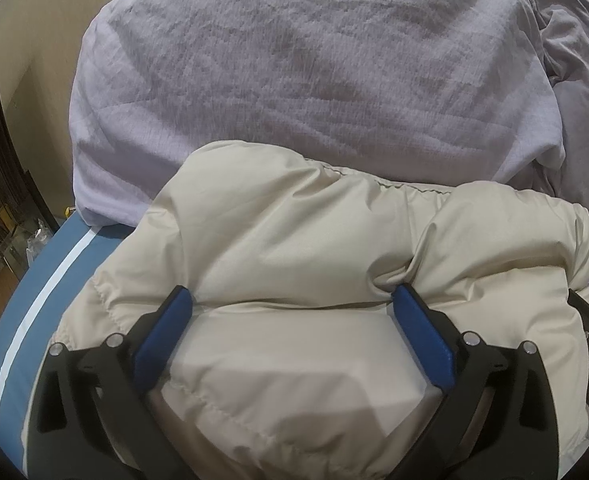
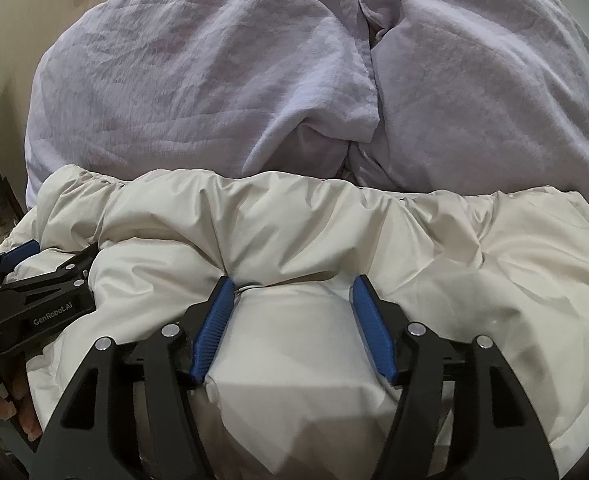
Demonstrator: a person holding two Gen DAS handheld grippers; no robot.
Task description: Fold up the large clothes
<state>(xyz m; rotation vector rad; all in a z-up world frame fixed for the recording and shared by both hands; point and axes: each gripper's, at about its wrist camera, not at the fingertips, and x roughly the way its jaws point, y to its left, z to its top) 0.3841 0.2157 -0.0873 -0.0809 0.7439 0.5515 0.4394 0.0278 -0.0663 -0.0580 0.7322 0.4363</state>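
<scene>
I am holding my left fingers [image 1: 294, 300] wide apart and my right fingers [image 2: 292, 286] partly apart, each pair straddling a puffed fold of the cream quilted down jacket [image 1: 294, 232] without clamping it, probably letting the fold settle. The jacket is lying bunched on the bed's near edge, against the crumpled lilac duvet [image 1: 294, 60]. My left gripper's arm is showing "GenRobot.AI".

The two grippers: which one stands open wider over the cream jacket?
The left gripper: its blue fingers stand farther apart than those of the right gripper on the cream puffy jacket.
</scene>
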